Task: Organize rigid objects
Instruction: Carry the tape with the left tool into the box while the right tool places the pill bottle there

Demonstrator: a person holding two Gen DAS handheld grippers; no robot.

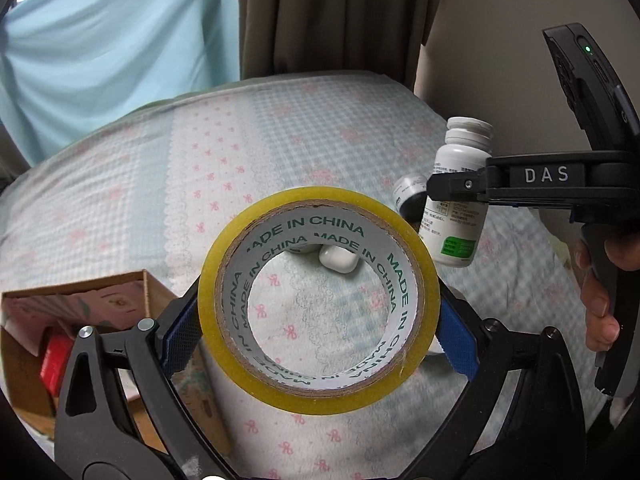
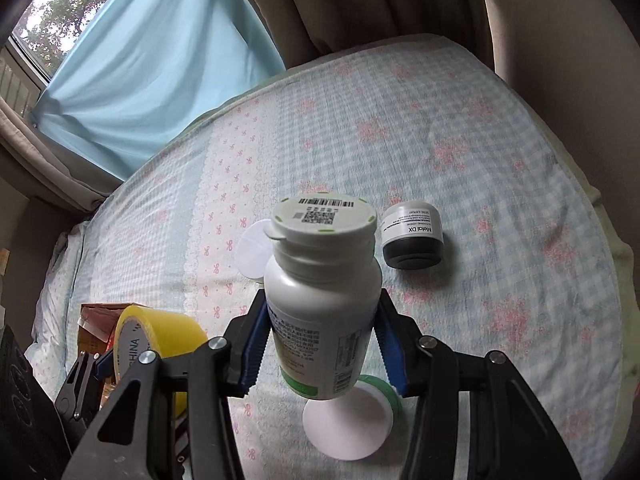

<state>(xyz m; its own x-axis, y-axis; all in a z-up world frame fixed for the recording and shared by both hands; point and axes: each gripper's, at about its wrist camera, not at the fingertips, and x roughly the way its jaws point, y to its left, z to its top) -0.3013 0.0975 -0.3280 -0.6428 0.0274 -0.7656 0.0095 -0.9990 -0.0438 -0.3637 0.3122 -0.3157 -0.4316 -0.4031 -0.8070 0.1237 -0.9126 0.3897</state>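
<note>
Black tongs (image 2: 322, 344) – blue ribbed pads (image 2: 254, 354), silver screws, "DAS" marking – bare fingers.

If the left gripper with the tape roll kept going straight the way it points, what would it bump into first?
Probably the small white case lying on the bedspread, seen through the hole of the tape roll the left gripper holds. Depth is unclear, so it might meet the bedspread first.

Taking the cardboard box (image 1: 80, 320) as landmark: its open top already holds cartons and a red pack, leaving little room inside. Just right of it the left gripper (image 1: 320, 332) fills the air with the yellow tape roll (image 1: 320, 300) clamped between its 2 pads. Farther right of the box, the right gripper (image 2: 320, 344) grips the white bottle (image 2: 324, 300), above a white round lid (image 2: 348, 424). Beyond lies a small grey jar (image 2: 414, 240). Far from the box, the bedspread (image 2: 500, 160) lies bare.
</note>
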